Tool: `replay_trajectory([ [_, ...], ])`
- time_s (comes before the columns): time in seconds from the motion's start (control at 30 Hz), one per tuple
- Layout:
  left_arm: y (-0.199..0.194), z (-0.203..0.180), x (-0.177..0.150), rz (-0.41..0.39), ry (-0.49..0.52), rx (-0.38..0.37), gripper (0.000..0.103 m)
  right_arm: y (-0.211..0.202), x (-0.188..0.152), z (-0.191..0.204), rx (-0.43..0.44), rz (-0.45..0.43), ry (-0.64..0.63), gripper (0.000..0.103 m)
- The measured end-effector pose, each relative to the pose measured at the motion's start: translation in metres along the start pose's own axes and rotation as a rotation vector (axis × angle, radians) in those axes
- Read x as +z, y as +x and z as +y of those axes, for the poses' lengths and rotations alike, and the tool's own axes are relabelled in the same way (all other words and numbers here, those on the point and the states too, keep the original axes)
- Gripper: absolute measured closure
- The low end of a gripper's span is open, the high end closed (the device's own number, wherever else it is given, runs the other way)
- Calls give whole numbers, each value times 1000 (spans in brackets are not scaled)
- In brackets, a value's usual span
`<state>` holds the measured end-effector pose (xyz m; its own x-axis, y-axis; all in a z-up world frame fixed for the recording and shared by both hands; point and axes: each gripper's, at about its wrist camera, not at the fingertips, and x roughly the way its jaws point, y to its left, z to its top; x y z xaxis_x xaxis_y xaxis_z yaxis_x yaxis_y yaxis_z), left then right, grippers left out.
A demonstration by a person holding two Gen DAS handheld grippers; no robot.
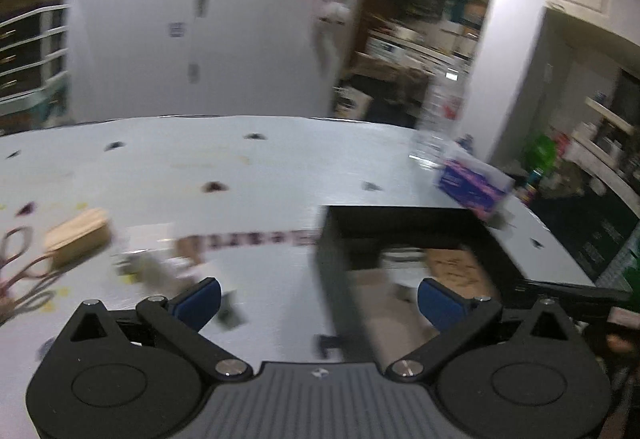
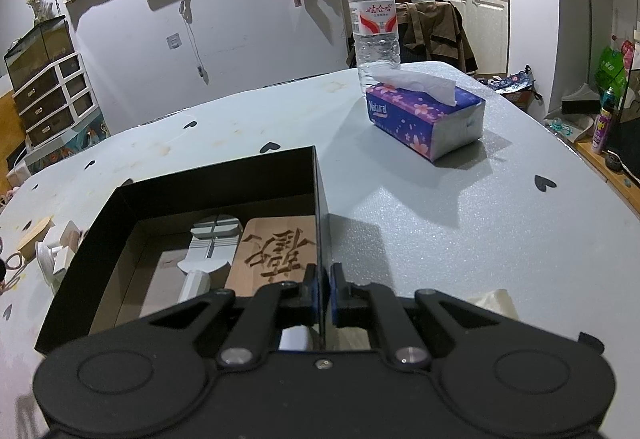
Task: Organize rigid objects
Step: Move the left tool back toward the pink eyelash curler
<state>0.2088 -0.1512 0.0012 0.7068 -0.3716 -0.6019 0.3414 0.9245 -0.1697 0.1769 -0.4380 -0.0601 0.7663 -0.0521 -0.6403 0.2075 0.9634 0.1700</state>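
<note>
A shallow black cardboard box point(image 2: 224, 175) with an open top sits at lower centre of the right wrist view, on a pale grey foam-covered surface point(image 2: 460, 223) printed with small dark hearts. Inside it lie a carved wooden plaque point(image 2: 276, 251) against the right wall and a grey-white plastic tool point(image 2: 208, 247) just left of the plaque. The right claw point(image 2: 323, 293) is pinched nearly closed on the box's right wall, one finger inside and one outside. In the blurred left wrist view the left claw point(image 1: 318, 299) stands wide open and holds nothing, its blue pads point(image 1: 200, 299) spanning the box's left wall. Left of the box, at the frame's left edge, lie a light wooden block point(image 1: 78, 237) and some small pale items too blurred to identify. Beyond the box, toward upper right in the right wrist view, rest a purple floral tissue pack point(image 2: 426, 117) and, just behind it, an upright clear water bottle point(image 2: 374, 19)
</note>
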Motion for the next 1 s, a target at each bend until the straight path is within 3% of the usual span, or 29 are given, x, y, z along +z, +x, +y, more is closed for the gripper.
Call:
replay_trajectory([
  [0.33,-21,92,-29,-47,-201,286,0,-1,-1,3,-10,-3,-7,97],
  [0.57,-27,147,-39,-65,-253,521,0,-1,-1,5,-23,-9,-14,98],
  [0.87,-14,199,-42,-99,-286,615,2,-2,-3,2,-13,-20,16,97],
  [1.0,-3,212,-38,-104,-268,625,12,-2,-4,-1,20,-28,40,87],
])
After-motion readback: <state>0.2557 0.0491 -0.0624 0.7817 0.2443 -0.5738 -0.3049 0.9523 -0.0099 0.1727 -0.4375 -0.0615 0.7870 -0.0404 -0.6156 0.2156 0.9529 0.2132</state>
